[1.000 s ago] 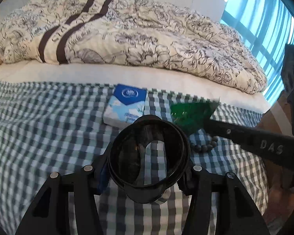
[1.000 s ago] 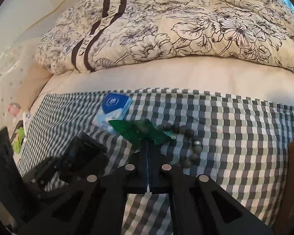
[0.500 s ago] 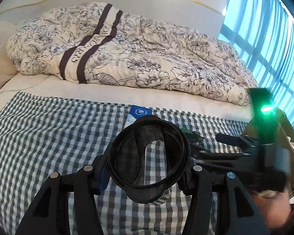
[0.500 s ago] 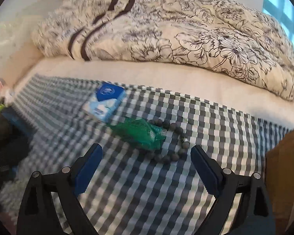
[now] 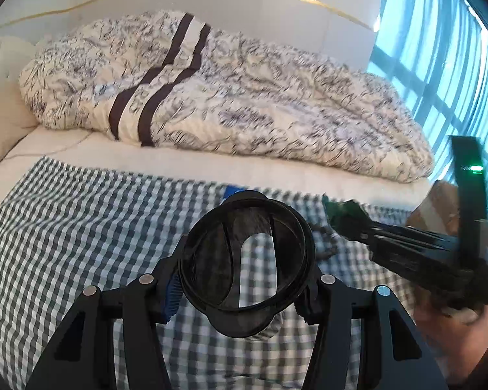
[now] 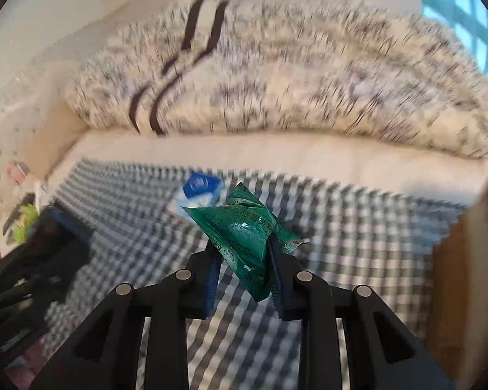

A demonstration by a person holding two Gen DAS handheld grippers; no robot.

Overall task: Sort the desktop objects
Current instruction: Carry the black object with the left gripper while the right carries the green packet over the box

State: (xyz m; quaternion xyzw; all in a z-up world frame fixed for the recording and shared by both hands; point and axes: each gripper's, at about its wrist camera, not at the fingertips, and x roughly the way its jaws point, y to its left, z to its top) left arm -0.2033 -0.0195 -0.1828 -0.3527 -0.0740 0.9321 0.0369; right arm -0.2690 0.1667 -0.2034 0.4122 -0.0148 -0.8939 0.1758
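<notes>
- Since half a second ago, our right claw (image 6: 244, 256) has closed on the crinkled green foil sachet (image 6: 244, 227) and lifted it off the checked cloth (image 6: 341, 227).
- Our left claw (image 5: 244, 279) stays clamped on the round black plastic lid (image 5: 244, 260).
- We judge the sachet light, soft and slippery; grip its middle.

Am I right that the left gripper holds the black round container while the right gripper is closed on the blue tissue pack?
Not quite. The left gripper does hold the black round container, but the right gripper is closed on the green packet. The right wrist view shows the blue tissue pack lying on the checked cloth.
</notes>
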